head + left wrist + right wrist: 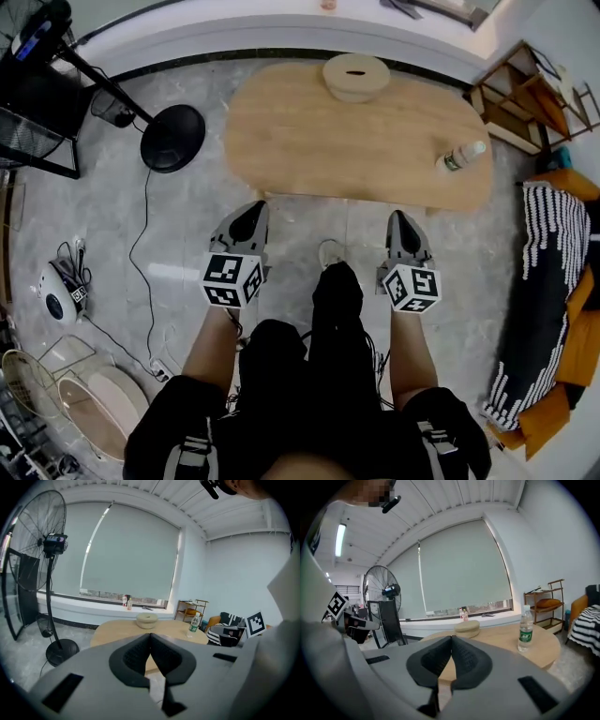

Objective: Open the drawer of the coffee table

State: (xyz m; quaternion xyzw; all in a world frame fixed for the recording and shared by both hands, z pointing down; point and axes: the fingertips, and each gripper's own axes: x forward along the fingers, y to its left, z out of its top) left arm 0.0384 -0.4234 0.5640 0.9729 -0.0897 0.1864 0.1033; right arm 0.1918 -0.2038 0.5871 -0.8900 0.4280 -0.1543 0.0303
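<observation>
While the coffee table [356,150] sits just ahead of the person on the grey stone floor [187,234], its drawer can't be made out in any view; only the oval light-wood top shows. On the top are a round beige lidded container [356,77] at the far edge and a clear water bottle [461,157] with a green label near the right end, well apart from each other. Left gripper [251,217] is near the table's near edge on the left and points at it, jaws closed together on nothing. Right gripper [400,225] is level with it on the right, jaws also pressed together and empty. Neither touches the table. The person's dark-trousered legs and one shoe [330,253] are between the two grippers. Left of the table is a pedestal fan with a round black base [173,138]. A wooden shelf rack [525,98] stands at far right, and a black-and-white striped throw [544,281] lies over an orange seat below it.
</observation>
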